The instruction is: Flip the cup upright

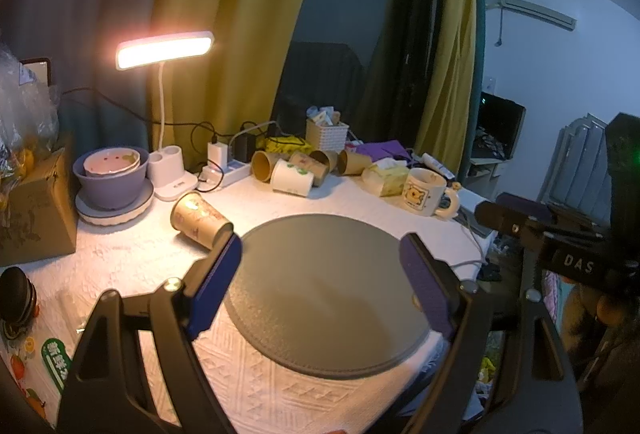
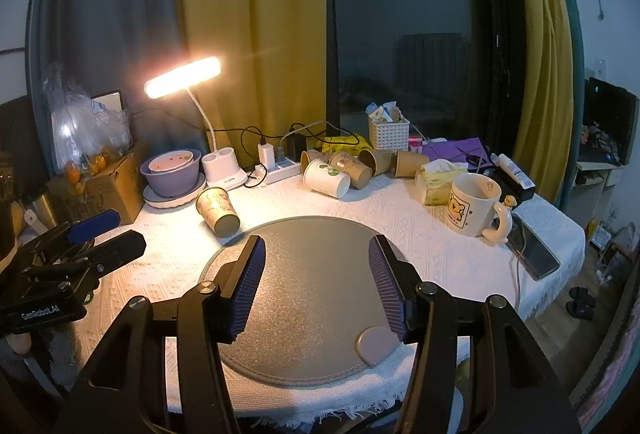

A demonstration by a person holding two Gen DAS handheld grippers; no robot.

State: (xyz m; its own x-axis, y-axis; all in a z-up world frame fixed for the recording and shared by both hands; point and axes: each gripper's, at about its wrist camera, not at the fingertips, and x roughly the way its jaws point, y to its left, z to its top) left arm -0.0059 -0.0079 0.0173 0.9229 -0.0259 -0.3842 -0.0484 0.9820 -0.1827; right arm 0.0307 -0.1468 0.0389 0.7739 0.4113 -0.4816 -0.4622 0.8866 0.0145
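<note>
A brown paper cup (image 1: 200,220) lies on its side on the white tablecloth, just beyond the left rim of the round grey mat (image 1: 324,298). Its base points toward me and its mouth faces the lamp. It also shows in the right wrist view (image 2: 218,210). My left gripper (image 1: 320,254) is open and empty over the mat, its left finger close to the cup's base. My right gripper (image 2: 316,254) is open and empty over the mat (image 2: 312,298), to the right of the cup.
Several paper cups (image 2: 340,169) lie in a pile at the back. A cartoon mug (image 2: 476,203), tissue pack (image 2: 436,179) and phone (image 2: 532,246) are at right. Purple bowls (image 2: 172,171), a lit desk lamp (image 2: 184,77), a power strip and a cardboard box (image 2: 108,185) stand at back left.
</note>
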